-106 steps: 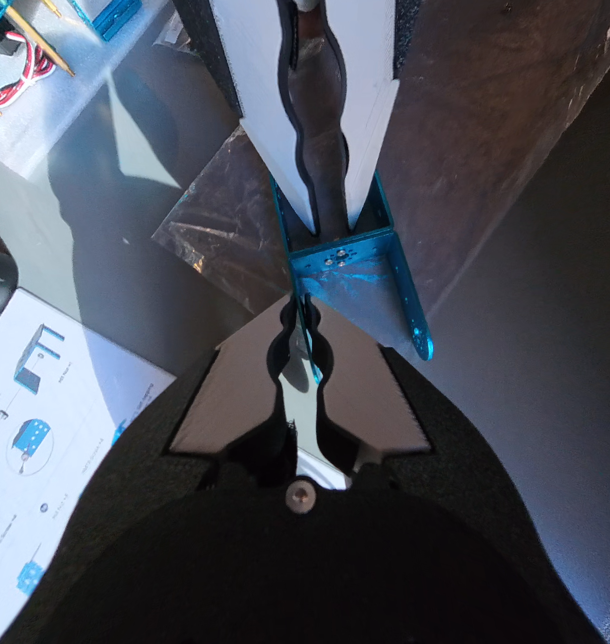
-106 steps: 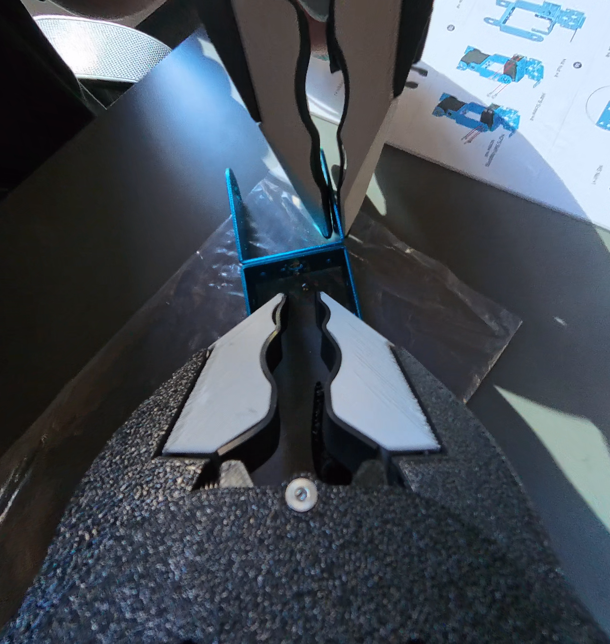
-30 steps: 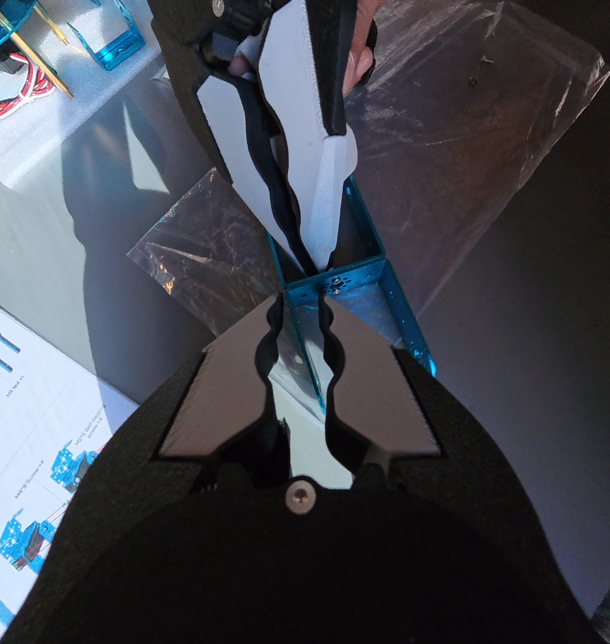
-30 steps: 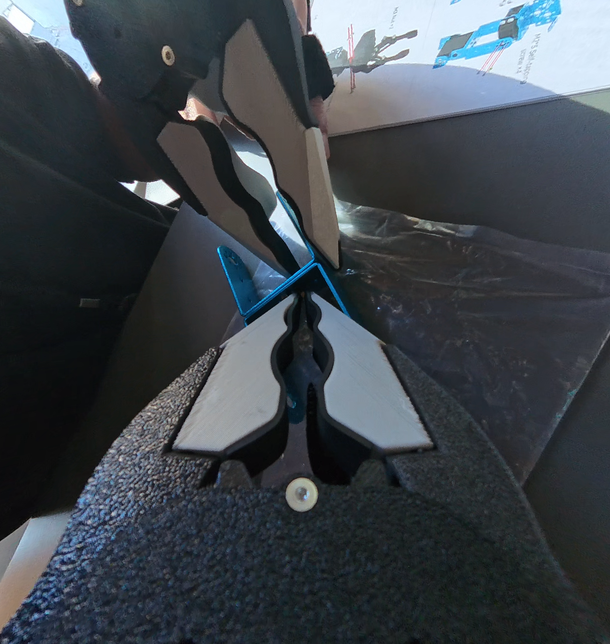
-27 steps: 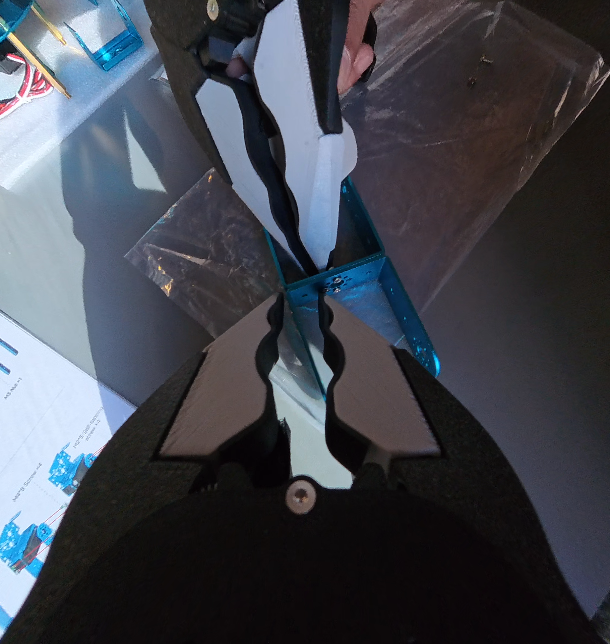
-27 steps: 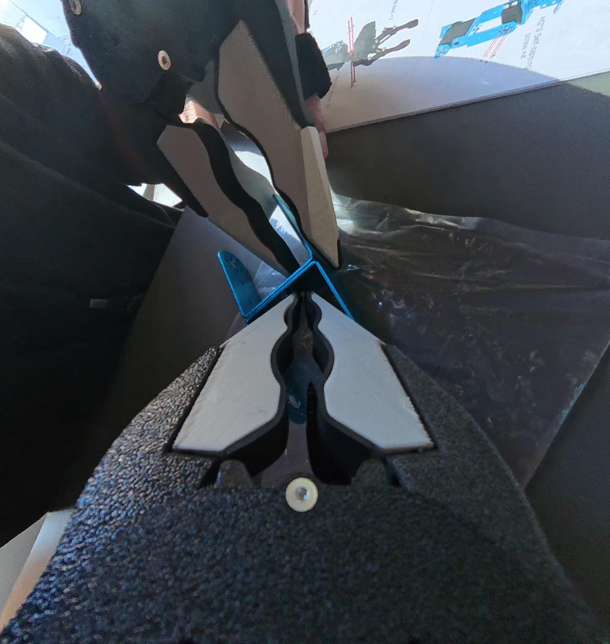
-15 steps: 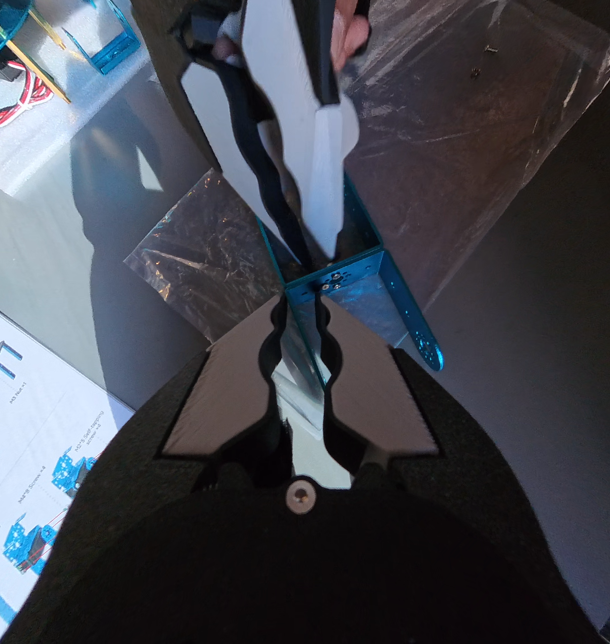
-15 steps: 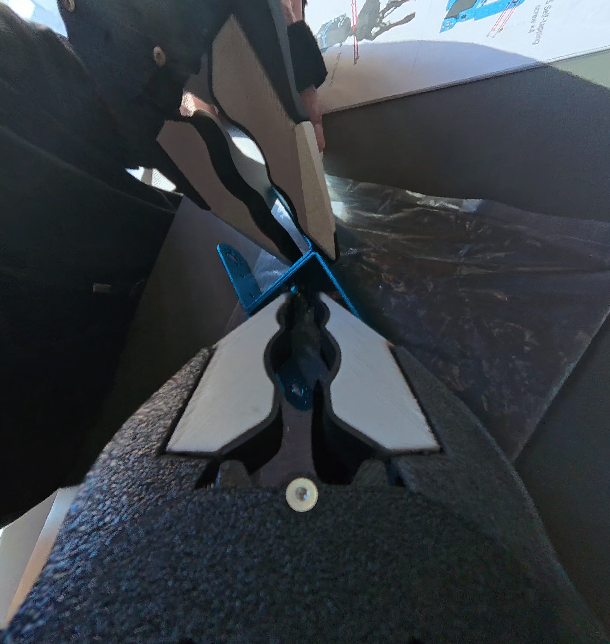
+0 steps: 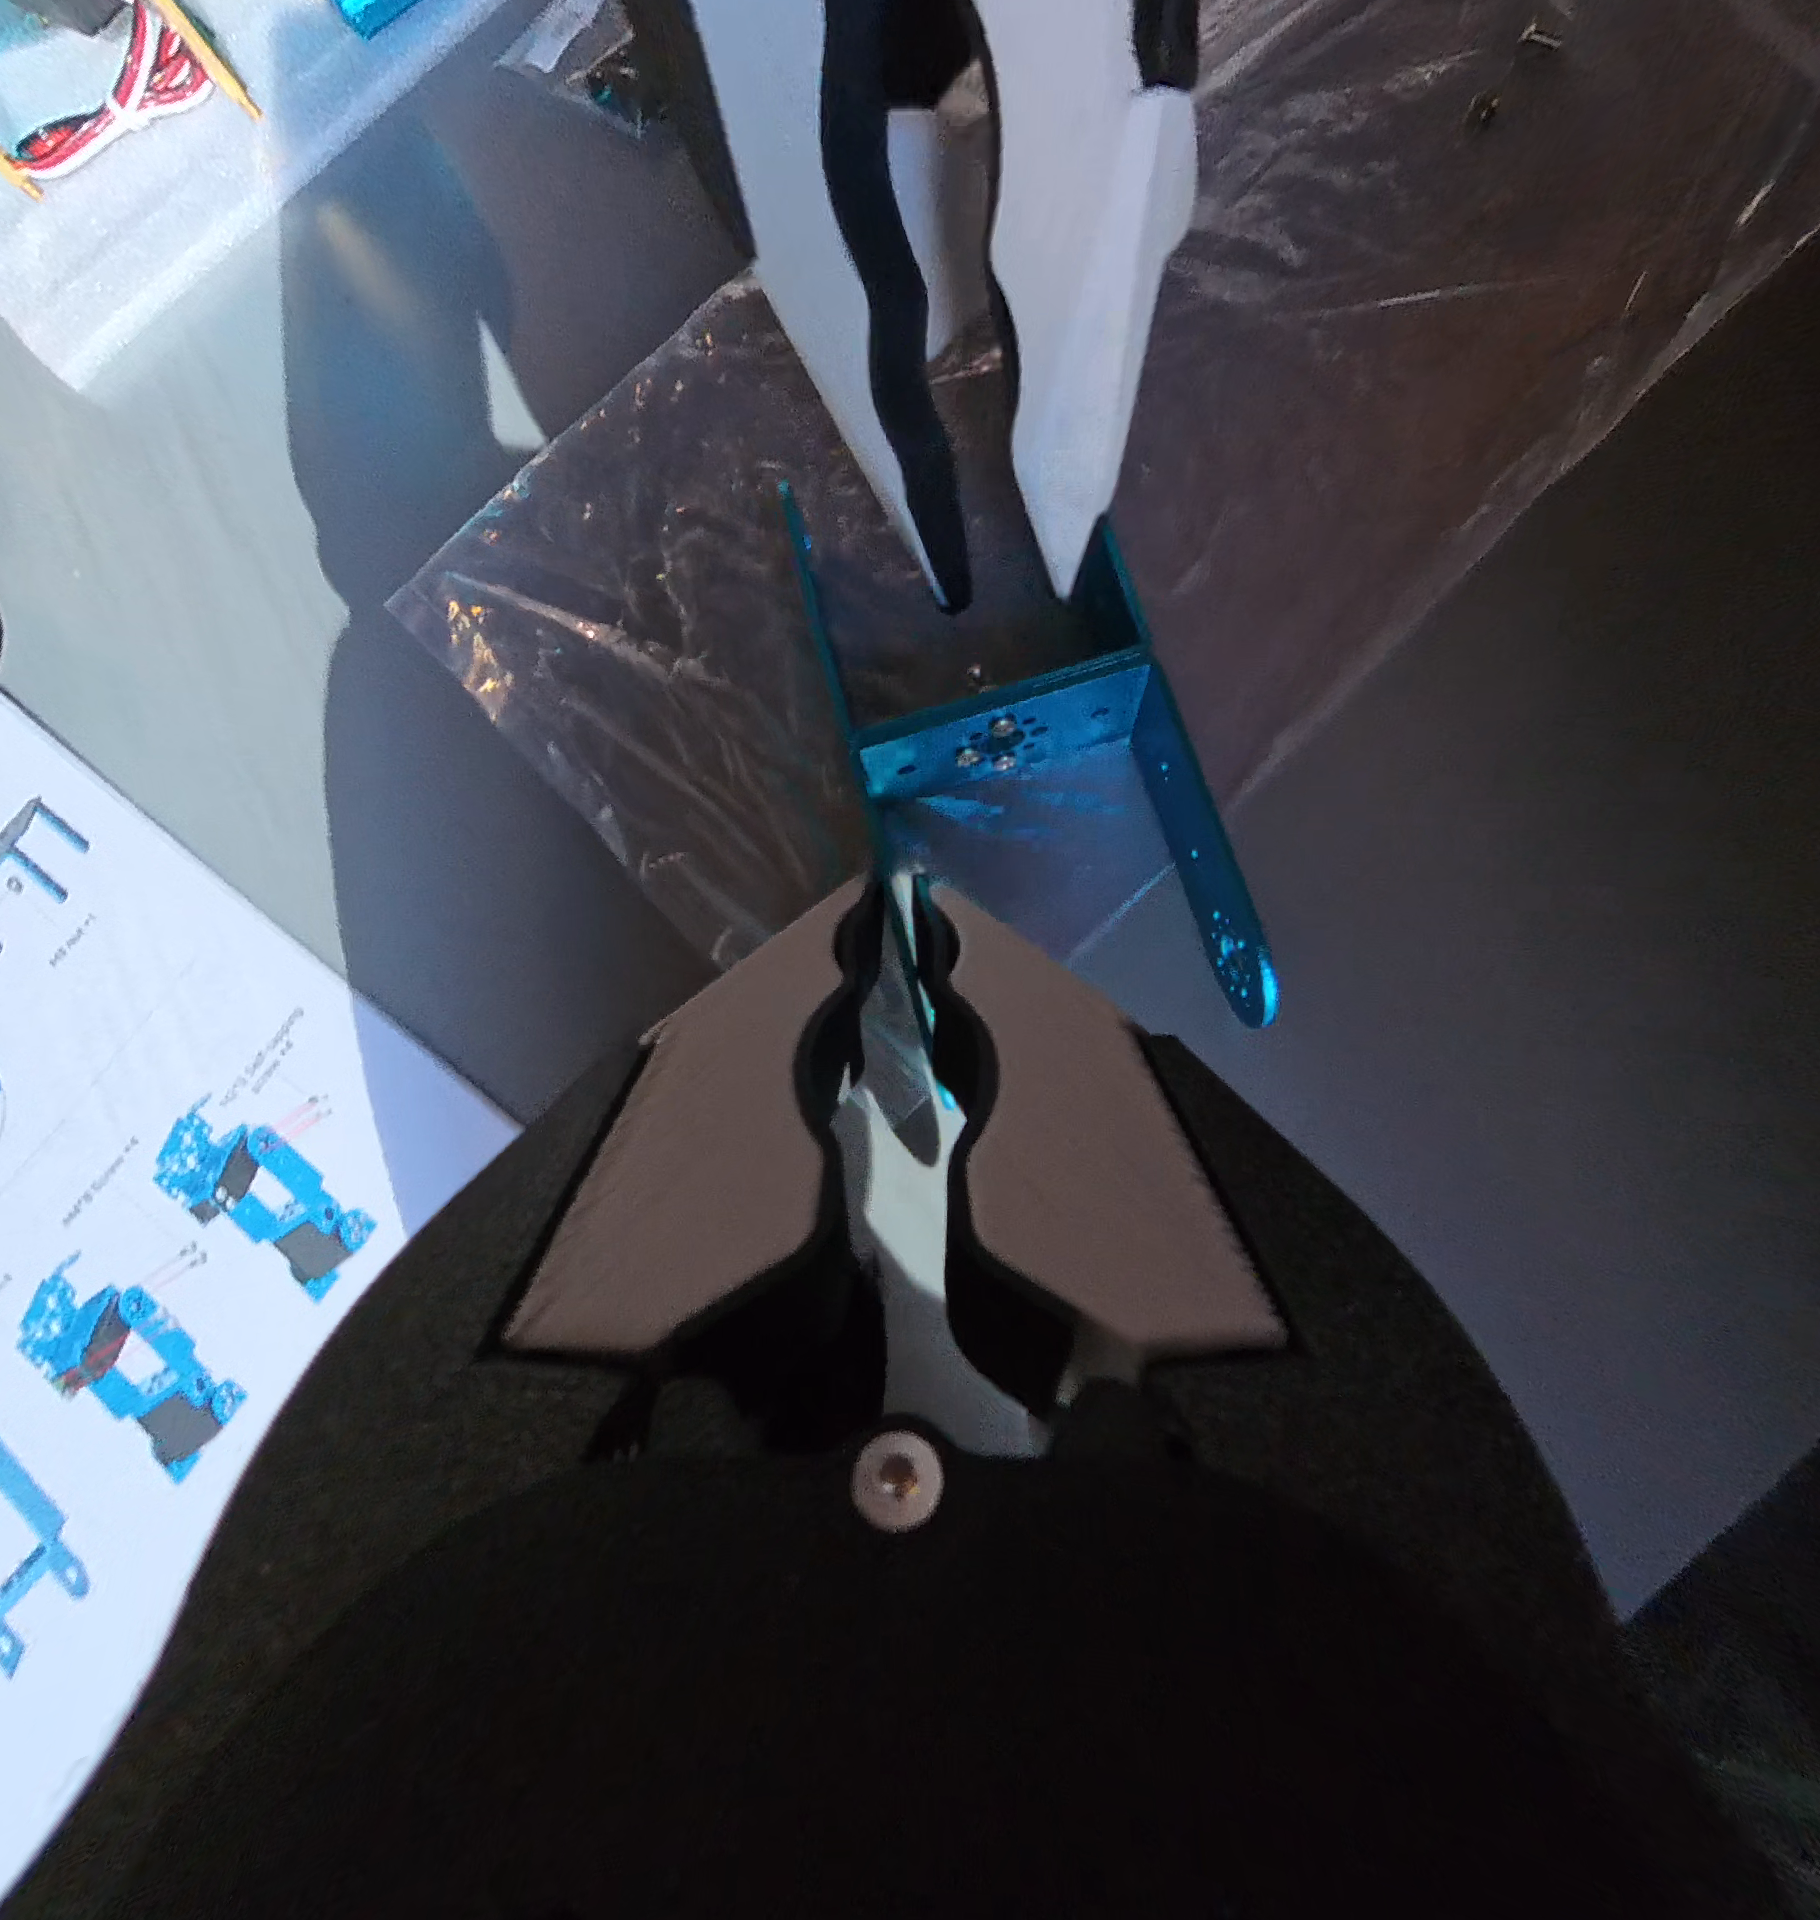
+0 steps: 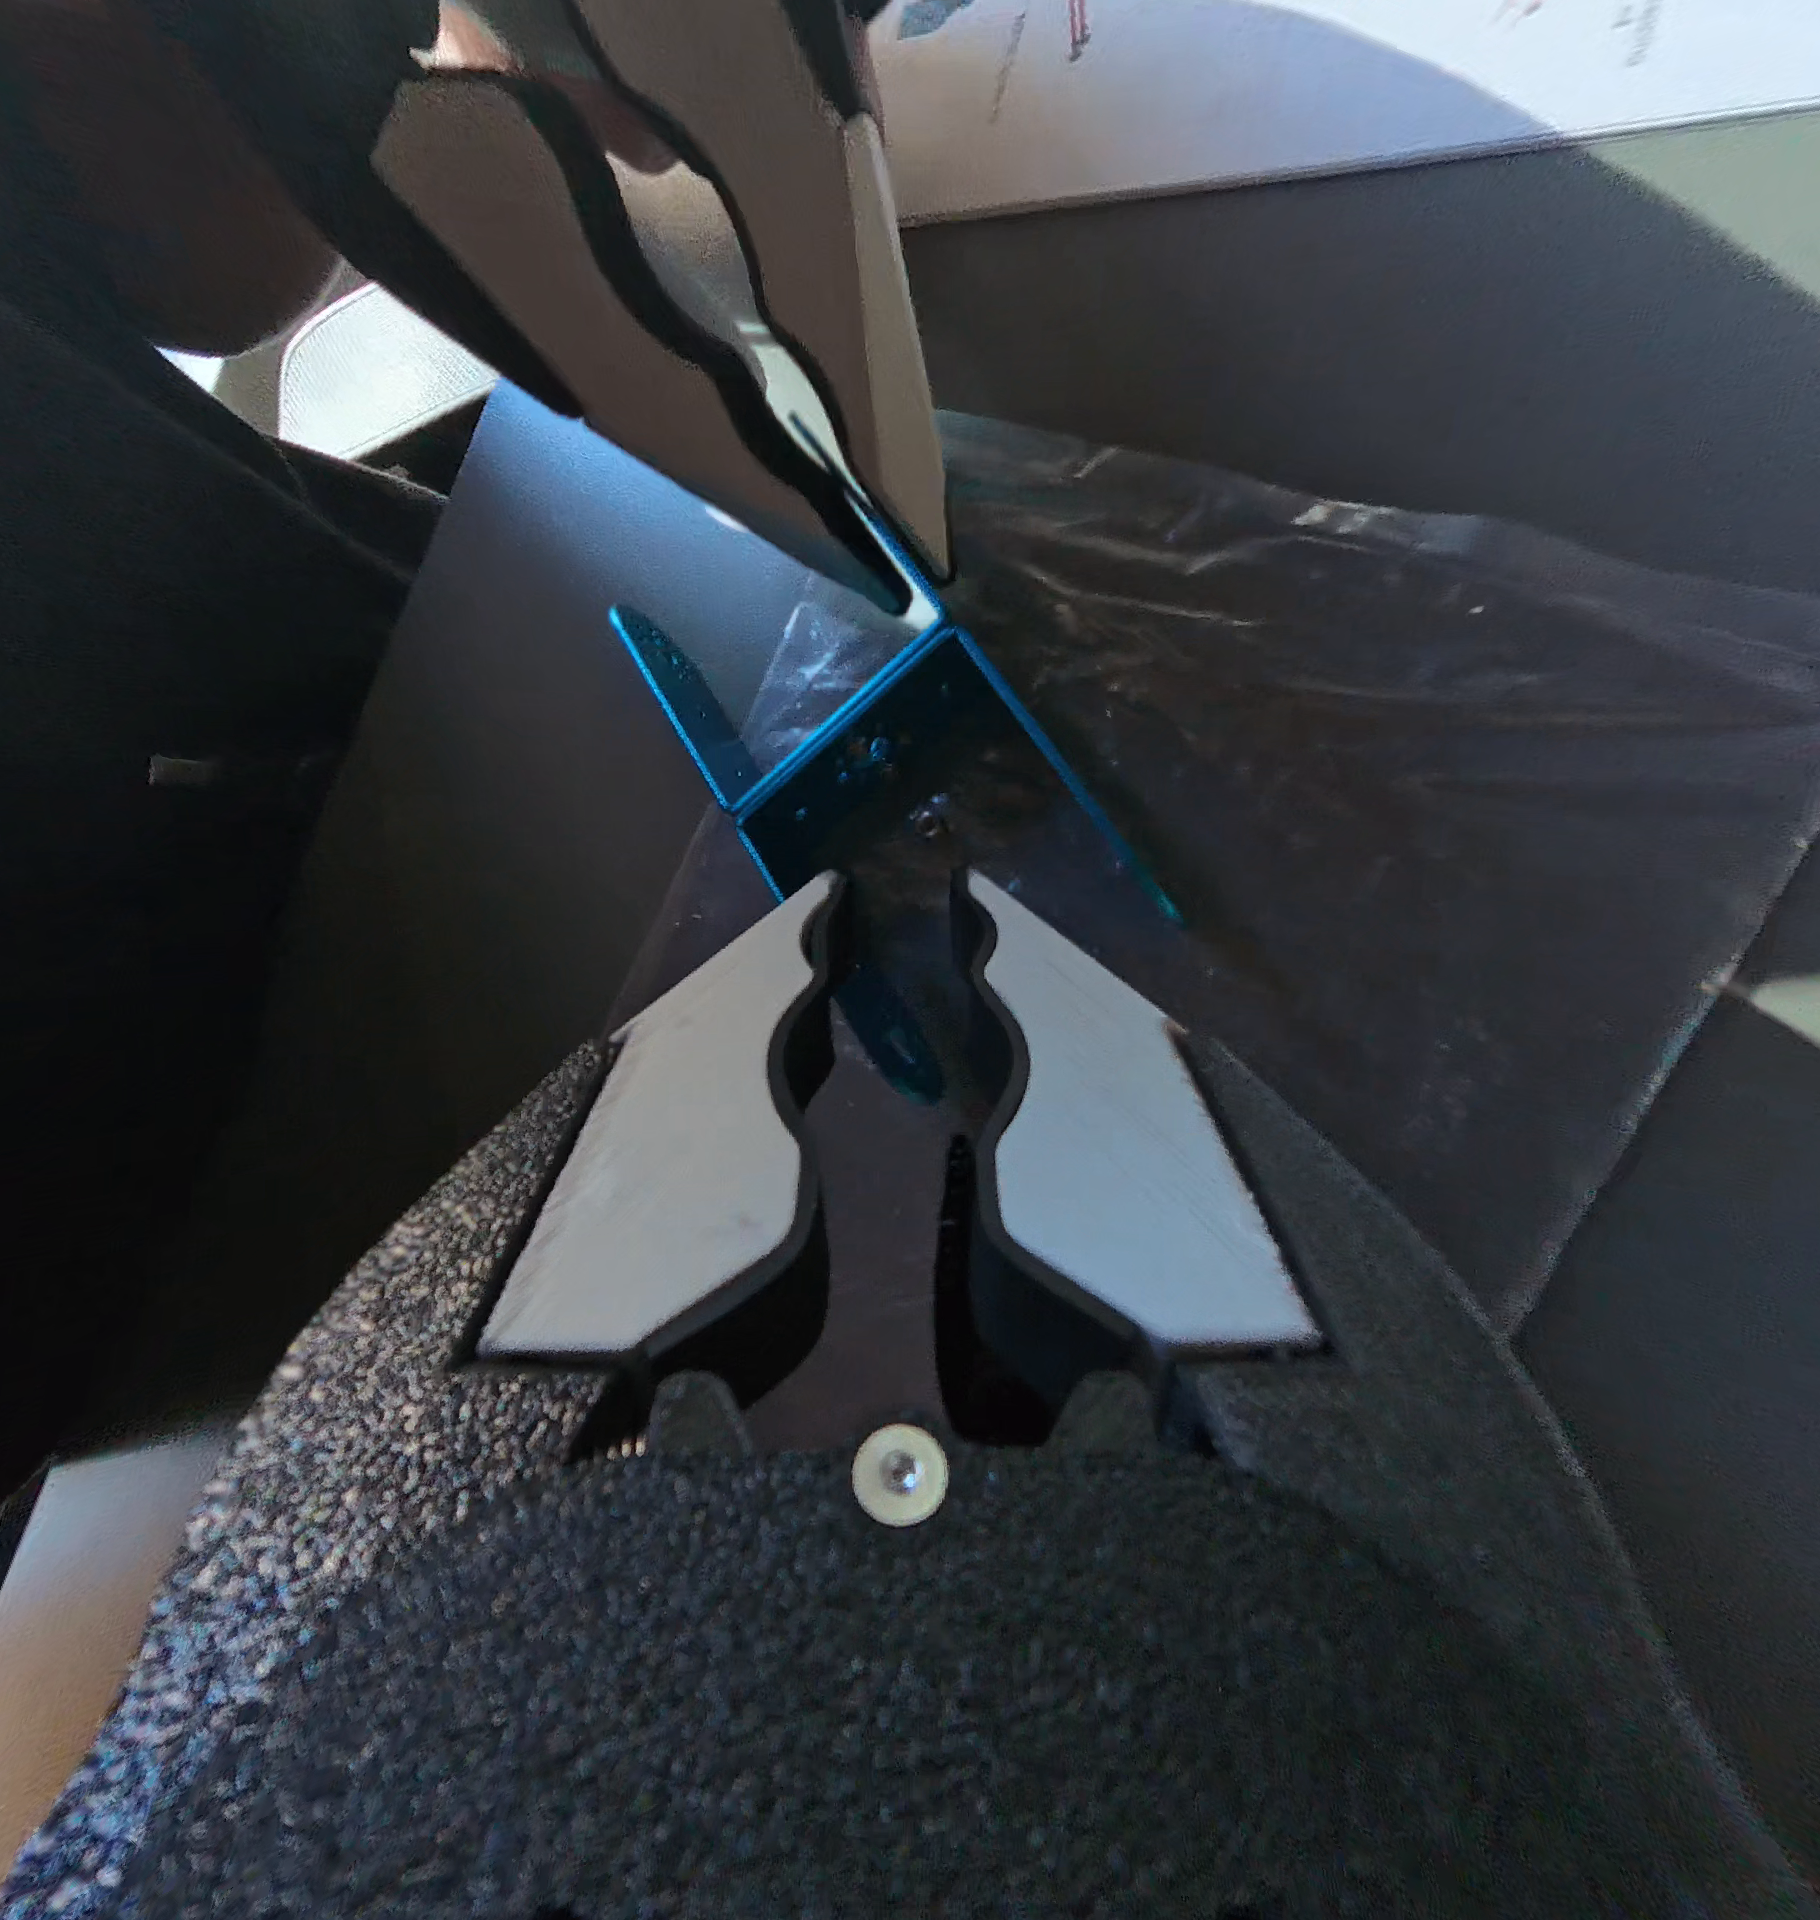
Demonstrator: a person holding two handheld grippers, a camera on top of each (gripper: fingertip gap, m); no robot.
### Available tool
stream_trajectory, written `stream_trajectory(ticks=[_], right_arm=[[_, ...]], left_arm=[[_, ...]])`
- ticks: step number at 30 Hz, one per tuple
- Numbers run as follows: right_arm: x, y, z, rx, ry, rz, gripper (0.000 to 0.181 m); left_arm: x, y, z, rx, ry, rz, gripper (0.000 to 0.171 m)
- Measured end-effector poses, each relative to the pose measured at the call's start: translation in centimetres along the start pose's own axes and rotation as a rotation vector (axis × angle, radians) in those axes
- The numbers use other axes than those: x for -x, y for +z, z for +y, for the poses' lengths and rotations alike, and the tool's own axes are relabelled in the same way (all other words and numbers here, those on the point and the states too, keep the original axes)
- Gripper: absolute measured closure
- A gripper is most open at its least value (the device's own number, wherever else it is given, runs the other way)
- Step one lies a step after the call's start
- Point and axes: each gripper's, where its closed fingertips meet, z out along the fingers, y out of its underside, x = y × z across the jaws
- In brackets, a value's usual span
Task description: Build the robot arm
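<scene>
Pinching blue metal bracket (image 9: 1031, 743) arm, left gripper (image 9: 898, 899) jaws closed, right gripper (image 10: 901, 883) jaws parted.

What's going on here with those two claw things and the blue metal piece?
A person is working two hand-held grippers around a blue metal bracket, an H-shaped assembly over clear plastic bags. The left gripper is clamped on one thin side plate. The right gripper has its fingers apart around the opposite plate, not clamping it. A printed instruction sheet lies nearby.

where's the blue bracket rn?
Centre of both wrist views: the blue bracket sits over the clear plastic bag, one arm pinched in the left gripper, with the right gripper open around an opposite arm.
</scene>
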Motion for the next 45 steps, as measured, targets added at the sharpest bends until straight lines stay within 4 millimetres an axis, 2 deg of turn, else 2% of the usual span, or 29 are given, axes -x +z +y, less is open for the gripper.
stream_trajectory(ticks=[5, 10, 13, 16, 20, 22, 25, 26, 29, 33, 36, 39, 45], right_arm=[[-0.5, 0.1, -1.0, -0.029, -0.087, 0.085, 0.168], [-1.0, -1.3, -1.7, -0.083, -0.093, 0.171, 0.168], [-1.1, -2.3, -1.3, -0.115, -0.034, 0.245, 0.165], [-0.1, -3.0, -0.8, -0.184, 0.027, 0.299, 0.159], [0.6, -2.7, 0.0, -0.224, 0.057, 0.361, 0.155], [0.4, -2.7, 0.1, -0.202, 0.056, 0.363, 0.154], [0.1, -3.5, -1.5, -0.2, 0.01, 0.287, 0.16], [0.0, -3.3, -1.9, -0.187, -0.031, 0.234, 0.164], [-0.2, -1.6, -1.4, -0.038, -0.203, 0.109, 0.163], [0.0, 0.5, -1.6, 0.066, -0.415, 0.074, 0.171], [-0.5, 1.5, -0.6, 0.187, -0.469, 0.085, 0.171], [-0.4, 1.4, -0.4, 0.23, -0.49, 0.09, 0.174], [-0.4, 1.4, -0.4, 0.29, -0.497, 0.104, 0.173]], left_arm=[[0.1, -1.1, 0.8, -0.011, -0.04, -0.003, 0.169], [-0.6, -1.3, 1.1, 0.006, -0.044, 0.021, 0.166], [-1.2, -1.5, 1.0, 0.005, -0.055, 0.034, 0.164], [-1.8, -1.8, 1.1, 0.003, -0.073, 0.034, 0.162], [-2.9, -2.0, 1.1, -0.022, -0.106, 0.053, 0.16], [-3.0, -2.0, 1.2, -0.022, -0.102, 0.035, 0.16], [-2.5, -2.2, 1.6, -0.012, -0.109, -0.021, 0.161], [-2.3, -2.2, 1.7, -0.012, -0.109, -0.045, 0.165], [-1.4, -2.6, 2.2, -0.002, -0.112, -0.121, 0.169], [-0.5, -3.0, 2.8, 0.0, -0.16, -0.167, 0.169], [-0.4, -3.2, 3.0, -0.002, -0.184, -0.182, 0.169], [-0.4, -3.3, 3.2, 0.007, -0.178, -0.204, 0.168], [-1.2, -4.5, 2.6, -0.061, -0.244, -0.168, 0.144]])
